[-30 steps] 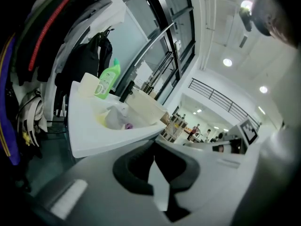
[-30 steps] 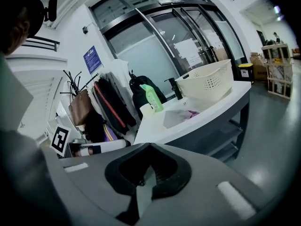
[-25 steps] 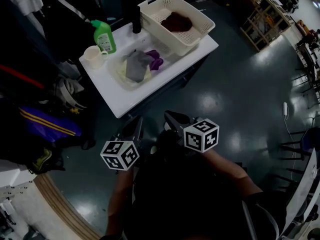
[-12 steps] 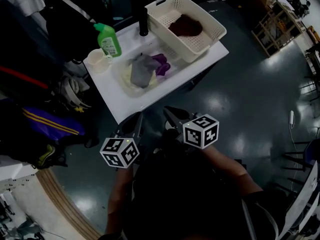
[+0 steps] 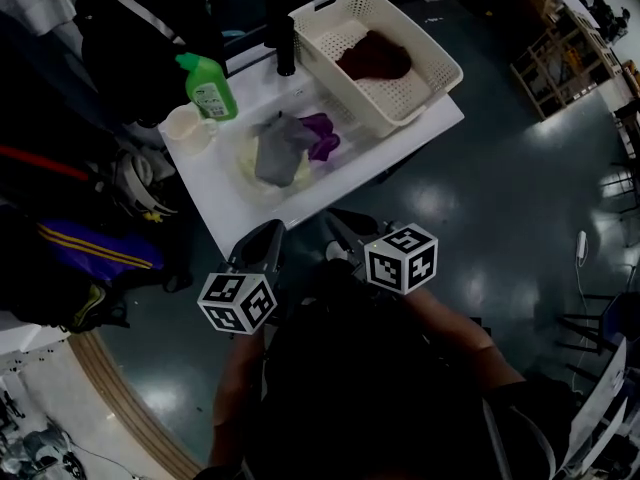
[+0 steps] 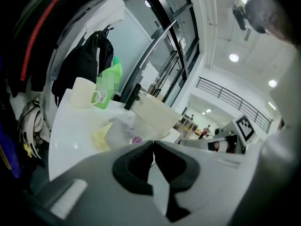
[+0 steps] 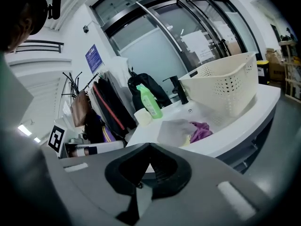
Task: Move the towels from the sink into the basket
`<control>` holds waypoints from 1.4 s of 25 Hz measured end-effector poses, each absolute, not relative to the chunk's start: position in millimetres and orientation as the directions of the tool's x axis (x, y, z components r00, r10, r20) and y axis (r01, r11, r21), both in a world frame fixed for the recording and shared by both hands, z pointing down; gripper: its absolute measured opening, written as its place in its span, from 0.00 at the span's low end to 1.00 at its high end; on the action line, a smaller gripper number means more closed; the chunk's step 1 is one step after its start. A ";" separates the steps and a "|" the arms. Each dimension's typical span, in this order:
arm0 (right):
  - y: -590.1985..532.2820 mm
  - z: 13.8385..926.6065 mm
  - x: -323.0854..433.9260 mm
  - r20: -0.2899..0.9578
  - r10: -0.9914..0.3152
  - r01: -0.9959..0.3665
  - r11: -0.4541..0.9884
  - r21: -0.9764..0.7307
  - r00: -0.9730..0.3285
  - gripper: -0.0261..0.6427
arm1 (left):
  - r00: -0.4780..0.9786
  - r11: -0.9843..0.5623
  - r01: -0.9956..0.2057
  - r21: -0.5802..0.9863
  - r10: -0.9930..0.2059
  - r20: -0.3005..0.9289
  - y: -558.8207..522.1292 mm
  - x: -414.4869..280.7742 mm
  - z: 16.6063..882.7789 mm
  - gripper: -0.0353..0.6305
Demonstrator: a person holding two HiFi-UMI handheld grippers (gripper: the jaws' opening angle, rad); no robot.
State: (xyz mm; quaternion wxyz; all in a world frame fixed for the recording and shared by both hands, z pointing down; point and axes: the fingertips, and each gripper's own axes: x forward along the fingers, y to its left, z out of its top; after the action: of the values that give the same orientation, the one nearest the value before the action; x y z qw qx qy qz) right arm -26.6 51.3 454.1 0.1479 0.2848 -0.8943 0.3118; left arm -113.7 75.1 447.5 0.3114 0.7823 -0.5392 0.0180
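Mug [image 5: 187, 125]: on bench [image 5: 225, 208], left of sink [image 5: 300, 103].
Green bottle [image 5: 207, 86]: upright, just beside mug.
Left hand-held gripper [image 6: 153, 143]: jaws together, empty, near bench edge.
Towels: grey towel [image 5: 278, 148] and purple towel [image 5: 320, 133], heaped in sink.
Right hand-held gripper [image 7: 149, 145]: jaws together, empty.
Basket [image 5: 440, 63]: right of sink, holds dark red towel [image 5: 372, 56].

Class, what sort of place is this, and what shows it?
Probably a lab or workshop hall, not a home: a white sink unit stands on a glossy dark floor, with wooden storage racks nearby and tall glass doors behind.
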 end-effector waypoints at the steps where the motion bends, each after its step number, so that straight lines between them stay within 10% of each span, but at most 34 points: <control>1: 46.6 454.8 -26.8 0.445 -0.411 -0.599 0.646 -0.474 -0.796 0.04 | 0.413 -0.219 -0.856 0.468 -0.835 0.364 71.1 -113.9 447.6 0.06; 35: -52.4 478.1 -84.2 0.501 -0.102 -0.372 0.798 -0.475 -0.859 0.04 | 0.187 0.039 -0.893 0.449 -0.873 0.450 -1.8 -146.0 461.9 0.08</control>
State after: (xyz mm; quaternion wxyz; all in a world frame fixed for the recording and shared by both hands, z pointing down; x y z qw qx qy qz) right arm -84.2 -52.4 478.1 0.2319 0.1287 -0.9193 0.2908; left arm -146.0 -1.8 461.9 0.3371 0.6929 -0.6373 0.0145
